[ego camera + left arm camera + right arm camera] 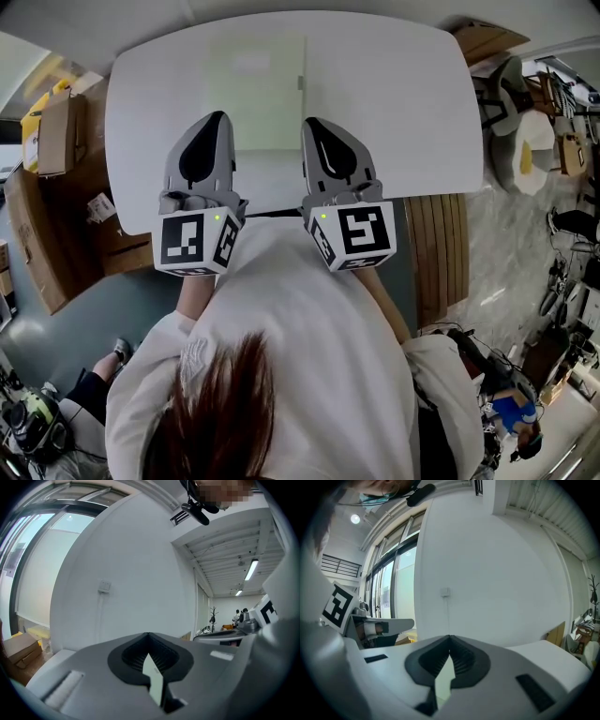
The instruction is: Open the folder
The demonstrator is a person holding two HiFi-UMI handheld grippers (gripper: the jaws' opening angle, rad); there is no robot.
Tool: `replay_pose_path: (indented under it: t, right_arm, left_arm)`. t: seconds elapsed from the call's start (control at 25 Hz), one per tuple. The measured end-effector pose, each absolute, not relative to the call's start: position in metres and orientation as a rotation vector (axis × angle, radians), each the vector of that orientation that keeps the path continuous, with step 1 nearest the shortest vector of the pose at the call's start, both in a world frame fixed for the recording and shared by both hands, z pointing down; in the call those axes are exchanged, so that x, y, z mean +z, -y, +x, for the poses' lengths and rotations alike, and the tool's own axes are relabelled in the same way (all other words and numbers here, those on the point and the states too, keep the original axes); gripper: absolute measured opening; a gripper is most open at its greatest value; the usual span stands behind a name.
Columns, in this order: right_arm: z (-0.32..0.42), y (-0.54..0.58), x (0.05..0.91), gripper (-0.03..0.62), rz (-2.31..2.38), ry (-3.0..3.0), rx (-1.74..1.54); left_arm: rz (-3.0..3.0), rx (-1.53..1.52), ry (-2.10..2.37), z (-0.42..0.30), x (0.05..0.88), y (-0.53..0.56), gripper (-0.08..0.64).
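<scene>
Left gripper [220, 116]: jaws closed together, nothing between them. Right gripper [310, 122]: jaws likewise closed and empty.

Both grippers are held side by side over the near edge of the white table [403, 103], with their tips pointing away from the person.

The pale, translucent flat plastic folder [253, 98] lies closed on the table just ahead of both sets of tips, spanning the gap between them. Its long axis appears to run away from the fingers.

A small grey clasp [301, 82] sits on its right-hand edge, directly ahead of the right tips.

Judgement: the right gripper is nearer the opening edge, and the left is placed to steady the cover.
</scene>
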State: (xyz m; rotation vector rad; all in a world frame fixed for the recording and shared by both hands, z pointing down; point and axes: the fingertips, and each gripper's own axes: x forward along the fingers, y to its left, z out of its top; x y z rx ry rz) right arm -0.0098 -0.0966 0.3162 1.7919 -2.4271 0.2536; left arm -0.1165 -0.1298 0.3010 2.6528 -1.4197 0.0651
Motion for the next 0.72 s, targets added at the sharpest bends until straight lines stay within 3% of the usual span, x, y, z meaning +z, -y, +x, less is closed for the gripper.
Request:
replay_pose_path:
  t: [0.72]
  right_arm:
    - [-0.017, 0.0969, 0.3208, 0.006, 1.76, 2.44, 0.265]
  left_arm:
    - [2.635, 0.053, 1.421, -0.1179, 0.3044, 0.1321, 0.008]
